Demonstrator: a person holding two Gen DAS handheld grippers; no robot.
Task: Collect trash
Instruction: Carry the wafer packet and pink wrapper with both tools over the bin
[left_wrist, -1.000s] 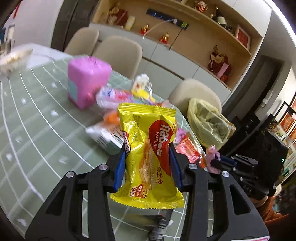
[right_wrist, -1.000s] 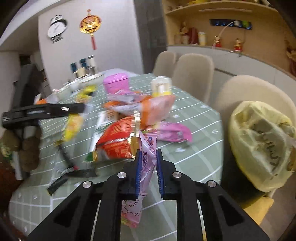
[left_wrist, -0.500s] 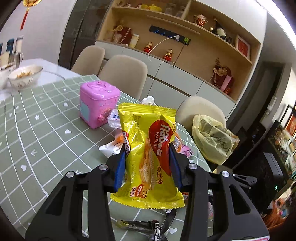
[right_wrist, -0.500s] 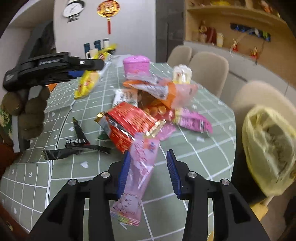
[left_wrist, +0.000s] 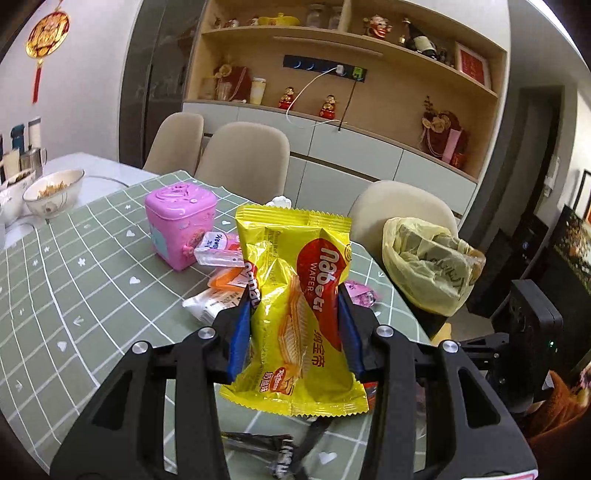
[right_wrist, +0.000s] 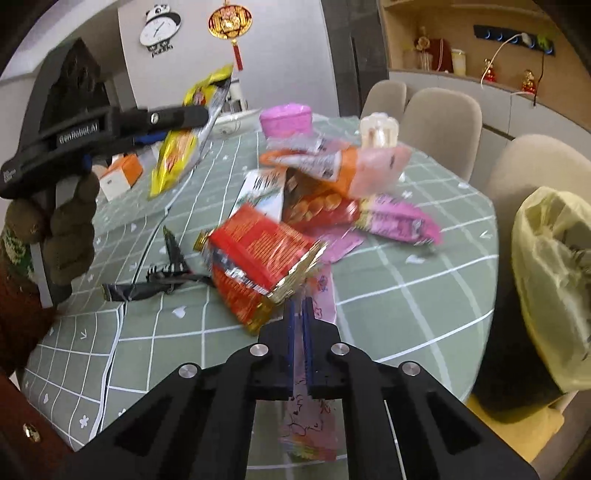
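My left gripper (left_wrist: 295, 325) is shut on a yellow wafer packet (left_wrist: 295, 266), held upright above the green checked table (left_wrist: 74, 288). The right wrist view shows the same gripper (right_wrist: 199, 114) and packet (right_wrist: 177, 155) lifted at the left. My right gripper (right_wrist: 300, 306) points down at the table's near edge. Its jaws are closing to a thin slit, pinching a pale pink wrapper (right_wrist: 308, 421) that hangs below the pads. Just beyond lie a red packet (right_wrist: 258, 258), a pink packet (right_wrist: 399, 221) and an orange packet (right_wrist: 332, 166). A yellow trash bag (right_wrist: 550, 266) sits on a chair to the right.
A pink plastic box (left_wrist: 179, 221) stands mid-table and a bowl (left_wrist: 53, 192) sits at the far left. Black wrappers (right_wrist: 162, 280) lie near the front. Beige chairs (left_wrist: 247, 158) line the far side. A gloved hand (right_wrist: 70, 236) holds the left gripper.
The left gripper has risen and turned with the yellow packet still in it. The right gripper opened around the pale pink wrapper and has closed on it again.
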